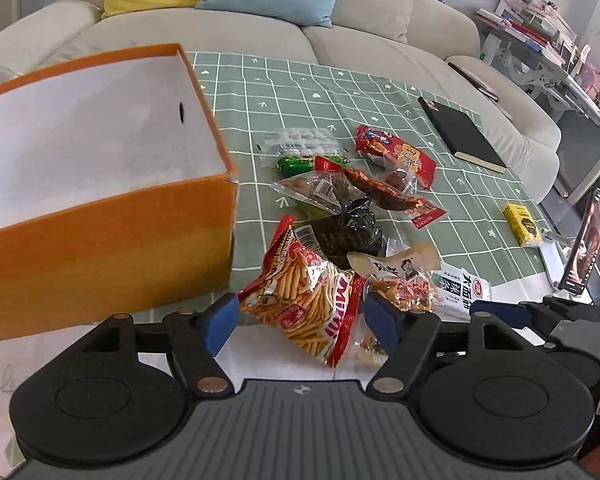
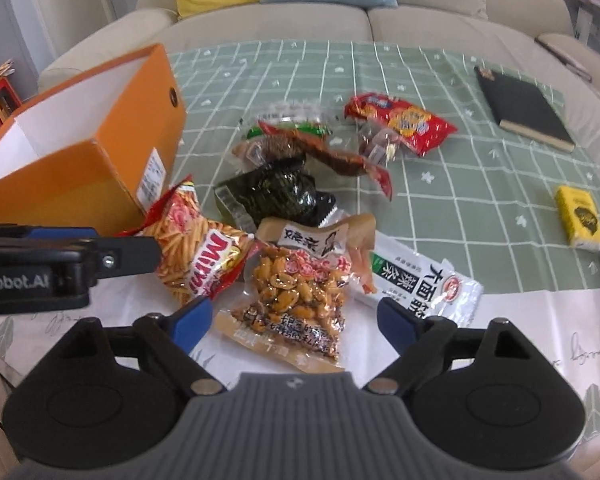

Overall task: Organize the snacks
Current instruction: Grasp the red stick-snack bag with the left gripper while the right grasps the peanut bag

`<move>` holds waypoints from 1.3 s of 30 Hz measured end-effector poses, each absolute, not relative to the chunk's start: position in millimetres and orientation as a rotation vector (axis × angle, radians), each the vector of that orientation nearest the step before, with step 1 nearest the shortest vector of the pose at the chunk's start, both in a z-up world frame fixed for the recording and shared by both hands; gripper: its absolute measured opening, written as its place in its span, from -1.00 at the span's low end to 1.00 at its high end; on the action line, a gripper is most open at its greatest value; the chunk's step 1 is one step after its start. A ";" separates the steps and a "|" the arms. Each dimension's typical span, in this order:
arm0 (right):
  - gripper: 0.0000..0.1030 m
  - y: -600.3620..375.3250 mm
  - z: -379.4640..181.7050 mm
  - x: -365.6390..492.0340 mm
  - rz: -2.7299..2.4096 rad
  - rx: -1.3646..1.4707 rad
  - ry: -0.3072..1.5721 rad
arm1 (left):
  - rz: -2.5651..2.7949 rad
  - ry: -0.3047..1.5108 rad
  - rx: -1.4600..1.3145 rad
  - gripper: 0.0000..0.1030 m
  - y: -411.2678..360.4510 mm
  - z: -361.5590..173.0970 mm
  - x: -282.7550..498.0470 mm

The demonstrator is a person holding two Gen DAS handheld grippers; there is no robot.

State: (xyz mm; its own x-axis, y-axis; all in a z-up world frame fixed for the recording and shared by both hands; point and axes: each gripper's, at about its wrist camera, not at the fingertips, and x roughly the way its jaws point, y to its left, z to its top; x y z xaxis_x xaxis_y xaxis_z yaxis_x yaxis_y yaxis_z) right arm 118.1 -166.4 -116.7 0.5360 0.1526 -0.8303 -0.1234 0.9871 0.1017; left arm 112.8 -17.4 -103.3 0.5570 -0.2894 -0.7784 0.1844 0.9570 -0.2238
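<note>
Blue-padded grippers tilted downward, agape

Each handheld unit has a grey ribbed central housing bearing a small four-point star mark at its 12 o'clock edge. Two black round discs flank it at 9 and 3 o'clock. Black linkage arms with silver pivot pins carry blue-padded fingers. The left gripper body, seen from the side, shows white "Robot.AI" lettering and a silver screw. The right gripper matches.
</note>
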 end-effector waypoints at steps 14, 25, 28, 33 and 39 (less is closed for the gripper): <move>0.62 -162.1 -140.4 139.1 0.152 0.017 1.064 | -0.275 1.022 -0.122 0.67 -30.2 -131.8 142.2; 0.20 -156.6 -144.2 135.3 0.178 -0.009 1.064 | -0.266 1.015 -0.080 0.15 -32.5 -134.7 141.4; -0.18 -156.0 -142.6 131.8 0.162 -0.048 1.047 | -0.263 1.006 -0.066 0.02 -33.9 -132.9 139.8; -0.41 -160.8 -140.6 131.6 0.169 -0.012 1.038 | -0.270 1.001 -0.067 -0.11 -33.2 -129.2 135.3; -0.57 -159.5 -133.2 124.9 0.196 -0.031 0.993 | -0.263 0.993 -0.083 -0.21 -26.9 -123.5 126.0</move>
